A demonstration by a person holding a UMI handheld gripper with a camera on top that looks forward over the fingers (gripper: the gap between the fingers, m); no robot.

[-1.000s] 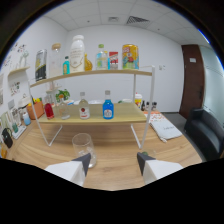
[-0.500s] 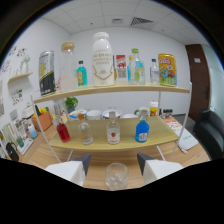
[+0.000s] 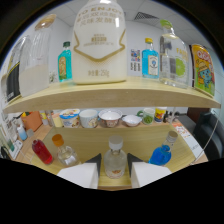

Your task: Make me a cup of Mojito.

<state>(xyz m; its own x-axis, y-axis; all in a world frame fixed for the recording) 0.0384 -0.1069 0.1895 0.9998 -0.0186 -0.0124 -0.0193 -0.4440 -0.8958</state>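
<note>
A small clear bottle (image 3: 115, 159) with a pale cap and a label stands on the lower wooden shelf (image 3: 90, 139). It sits between the fingers of my gripper (image 3: 114, 166), with a thin gap at each side, so the gripper is open around it. The white pads (image 3: 80, 176) show to the left and right of the bottle's base. A round blue bottle (image 3: 162, 154) stands just right of the fingers. Left of them are a clear bottle with an orange cap (image 3: 62, 150) and a red bottle (image 3: 42, 151). No glass is in view.
The upper shelf (image 3: 115, 94) carries a large white bottle (image 3: 99, 42), a teal bottle (image 3: 64, 62), a blue bottle (image 3: 150, 60), a green-capped clear bottle (image 3: 170, 55), a colourful box (image 3: 202, 69) and a tall jar (image 3: 34, 65). Several bowls (image 3: 100, 118) line the back of the lower shelf.
The gripper has moved forward, close to the shelves. The glass that stood just ahead of the fingers has dropped out of view, and the clear bottle now stands between them.
</note>
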